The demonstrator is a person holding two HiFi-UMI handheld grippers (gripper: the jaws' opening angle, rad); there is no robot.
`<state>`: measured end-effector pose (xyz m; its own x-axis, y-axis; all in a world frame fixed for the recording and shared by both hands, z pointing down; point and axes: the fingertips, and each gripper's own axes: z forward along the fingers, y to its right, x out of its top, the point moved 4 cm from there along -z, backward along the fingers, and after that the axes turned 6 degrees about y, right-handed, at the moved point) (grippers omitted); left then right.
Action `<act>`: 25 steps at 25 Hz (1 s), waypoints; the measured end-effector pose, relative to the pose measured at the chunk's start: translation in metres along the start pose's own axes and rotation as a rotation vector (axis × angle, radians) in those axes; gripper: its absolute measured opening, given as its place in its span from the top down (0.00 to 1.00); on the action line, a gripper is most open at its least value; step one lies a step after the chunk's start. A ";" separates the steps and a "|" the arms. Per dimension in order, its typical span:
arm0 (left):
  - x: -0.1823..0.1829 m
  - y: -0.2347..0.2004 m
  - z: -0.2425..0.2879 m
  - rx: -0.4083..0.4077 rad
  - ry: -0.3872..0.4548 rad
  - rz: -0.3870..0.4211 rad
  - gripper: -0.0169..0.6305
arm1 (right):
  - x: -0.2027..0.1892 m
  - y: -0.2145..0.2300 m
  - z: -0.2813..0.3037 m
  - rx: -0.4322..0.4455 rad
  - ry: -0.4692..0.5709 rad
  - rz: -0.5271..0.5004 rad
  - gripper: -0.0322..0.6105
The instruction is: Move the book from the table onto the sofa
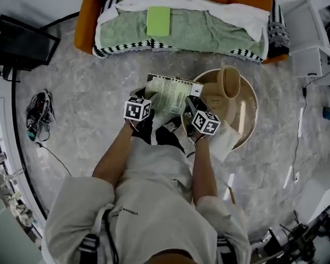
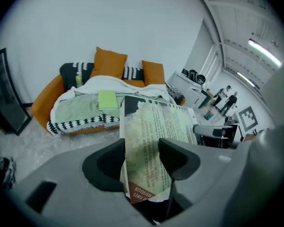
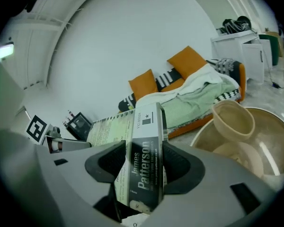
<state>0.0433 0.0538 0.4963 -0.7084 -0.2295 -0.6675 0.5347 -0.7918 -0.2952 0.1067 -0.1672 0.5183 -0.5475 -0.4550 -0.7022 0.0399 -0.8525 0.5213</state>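
A paperback book [image 1: 170, 93] with a pale green back cover is held in the air between the person and the sofa [image 1: 181, 23]. My left gripper [image 1: 147, 99] is shut on the book's [image 2: 151, 145] page edge, and my right gripper [image 1: 190, 108] is shut on its grey spine [image 3: 144, 169]. The orange sofa, draped in a green and white blanket [image 2: 83, 109], stands ahead. A light green pad [image 1: 158, 20] lies on its seat. The round table [image 1: 247, 111] is just right of the book.
A beige jug [image 1: 229, 81] and a bowl [image 3: 241, 155] rest on the round table. Orange cushions [image 2: 110, 64] lean on the sofa back. A black screen [image 1: 22, 43] stands at left, a white cabinet [image 1: 305, 37] at right. Cables [image 1: 38, 114] lie on the floor. People [image 2: 226, 97] stand far off.
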 end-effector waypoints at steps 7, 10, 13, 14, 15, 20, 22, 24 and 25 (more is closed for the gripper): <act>0.003 -0.069 -0.041 0.058 0.073 -0.121 0.61 | 0.010 -0.072 0.049 0.075 -0.054 -0.103 0.60; 0.013 -0.083 -0.040 0.034 0.079 -0.120 0.61 | 0.016 -0.084 0.056 0.044 -0.048 -0.106 0.60; 0.032 -0.093 -0.033 -0.016 0.067 -0.108 0.61 | 0.026 -0.089 0.059 -0.018 -0.015 -0.064 0.60; 0.043 -0.095 -0.028 -0.034 0.064 -0.102 0.61 | 0.031 -0.089 0.060 -0.046 0.007 -0.036 0.60; 0.054 -0.097 -0.023 -0.051 0.065 -0.095 0.61 | 0.037 -0.088 0.062 -0.074 0.029 -0.006 0.60; 0.101 -0.107 0.000 -0.112 0.079 -0.038 0.62 | 0.060 -0.087 0.076 -0.141 0.067 0.058 0.60; 0.115 -0.119 0.009 -0.130 0.084 -0.039 0.62 | 0.069 -0.090 0.090 -0.153 0.076 0.065 0.60; 0.125 -0.134 0.016 -0.140 0.079 -0.044 0.62 | 0.074 -0.095 0.108 -0.162 0.076 0.069 0.60; 0.129 -0.142 0.018 -0.142 0.078 -0.045 0.63 | 0.076 -0.097 0.116 -0.165 0.074 0.070 0.60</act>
<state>-0.1322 0.1261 0.4639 -0.6980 -0.1470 -0.7008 0.5671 -0.7110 -0.4158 -0.0358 -0.0890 0.4704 -0.4760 -0.5269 -0.7041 0.2151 -0.8461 0.4877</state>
